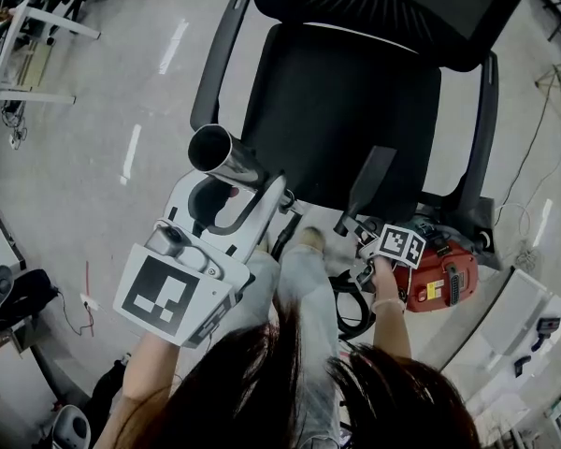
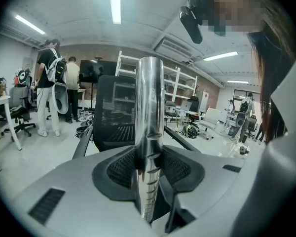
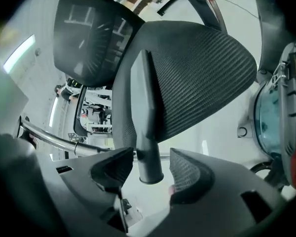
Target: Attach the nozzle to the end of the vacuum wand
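Fingers (image 2: 119, 169) of your left gripper (image 2: 149, 167) are clamped on the wand (image 2: 149, 107), one dark ribbed pad on each side of the shiny metal tube. In the left gripper view the tube runs straight out between the pads and its far end rises against the ceiling lights. From your head view the same left gripper (image 1: 236, 193) shows at the left, with the wand (image 1: 222, 157) standing out past the fingertips and its open round mouth turned up toward you, just beside the front left corner of the chair (image 1: 318, 92).

Your right gripper (image 3: 150, 169) has its fingers (image 3: 187, 174) spread wide. The round end of the nozzle (image 3: 143, 107) stands between them, close to one pad and with a clear gap to the other, so they are not pressing on it. The nozzle is a dark, narrow, tapering piece that lies on the black mesh seat of the chair (image 3: 197, 73), its thin tip pointing toward the backrest and its round end sticking out over the seat's front edge.

In the head view the nozzle (image 1: 372, 178) lies toward the right of the seat, just ahead of your right gripper (image 1: 351, 223), and apart from the wand. The red vacuum (image 1: 439, 283) sits on the floor (image 1: 93, 110) beside that gripper.
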The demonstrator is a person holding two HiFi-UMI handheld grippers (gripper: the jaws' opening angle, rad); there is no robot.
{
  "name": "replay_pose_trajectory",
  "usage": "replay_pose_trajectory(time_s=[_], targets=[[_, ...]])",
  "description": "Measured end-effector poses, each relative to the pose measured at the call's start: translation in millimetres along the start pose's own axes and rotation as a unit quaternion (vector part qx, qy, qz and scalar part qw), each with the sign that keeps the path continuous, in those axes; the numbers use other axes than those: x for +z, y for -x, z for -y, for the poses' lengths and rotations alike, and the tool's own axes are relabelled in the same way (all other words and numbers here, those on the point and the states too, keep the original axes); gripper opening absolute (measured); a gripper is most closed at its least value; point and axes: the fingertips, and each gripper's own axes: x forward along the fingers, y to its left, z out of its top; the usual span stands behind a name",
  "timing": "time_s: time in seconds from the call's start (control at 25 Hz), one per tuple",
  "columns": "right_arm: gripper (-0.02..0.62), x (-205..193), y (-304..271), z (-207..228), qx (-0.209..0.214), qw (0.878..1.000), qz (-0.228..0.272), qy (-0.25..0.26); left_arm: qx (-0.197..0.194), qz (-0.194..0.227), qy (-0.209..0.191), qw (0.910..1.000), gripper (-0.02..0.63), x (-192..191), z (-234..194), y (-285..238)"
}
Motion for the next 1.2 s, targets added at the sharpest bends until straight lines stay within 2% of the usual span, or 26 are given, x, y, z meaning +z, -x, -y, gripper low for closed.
replay_pose_trajectory(time_s=[0.32, 0.56, 0.68, 0.88, 1.2], targets=[[0.224, -9.1, -15.1, -6.1, 0.073, 0.996, -0.056, -0.008, -0.012, 0.004, 0.002, 0.9999, 0.158, -2.1, 2.1, -1.3], [0.224, -7.3, -25.0, -3.9, 0.084, 0.994, -0.076, 0.004, -0.016, 0.022, -0.010, 0.9996, 0.158, 15.6, 2.8, -5.1], [0.222, -8.5, -28.8, -6.4, 0.090, 0.993, -0.075, 0.010, -0.007, 0.016, 0.000, 0.9999, 0.158, -2.2, 0.1, -1.6], [0.190, -10.5, -26.5, -13.8, 0.100, 0.992, -0.071, 0.033, -0.007, 0.015, -0.003, 0.9999, 0.158, -3.6, 0.8, -2.2], [0.189, -7.5, -0.1, -30.2, 0.117, 0.992, -0.034, 0.019, -0.009, 0.017, -0.014, 0.9997, 0.158, -1.6, 10.1, 0.8]])
